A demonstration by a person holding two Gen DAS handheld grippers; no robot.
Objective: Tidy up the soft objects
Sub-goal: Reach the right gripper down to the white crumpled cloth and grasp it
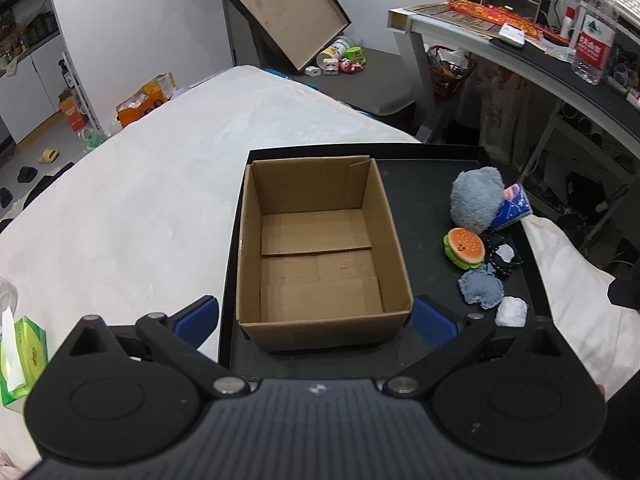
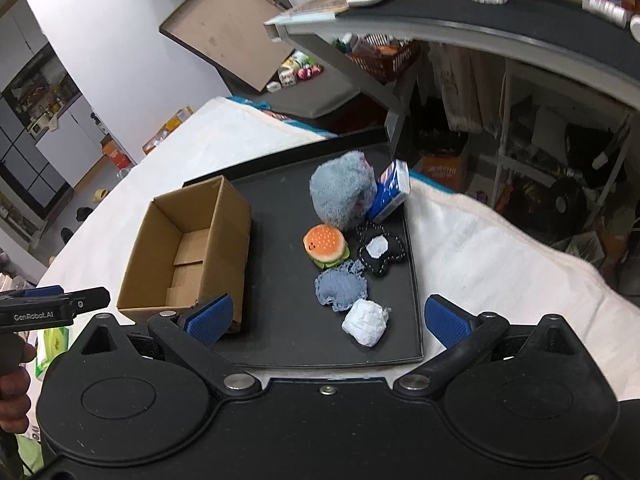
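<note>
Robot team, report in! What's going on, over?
Left gripper open, right gripper open. Cardboard box empty. Burger plush on tray. Nothing blocking.

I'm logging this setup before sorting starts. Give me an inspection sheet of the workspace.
Surface: black tray on white cloth.
Job's things: cardboard box empty; fluffy grey plush, burger plush, black pouch, denim pad, white wad, blue packet beside it.
Clutter: green tissue pack.
Grippers: left gripper, right gripper open, empty.
Cables: nothing seen.
Surroundings: crowded desk.
</note>
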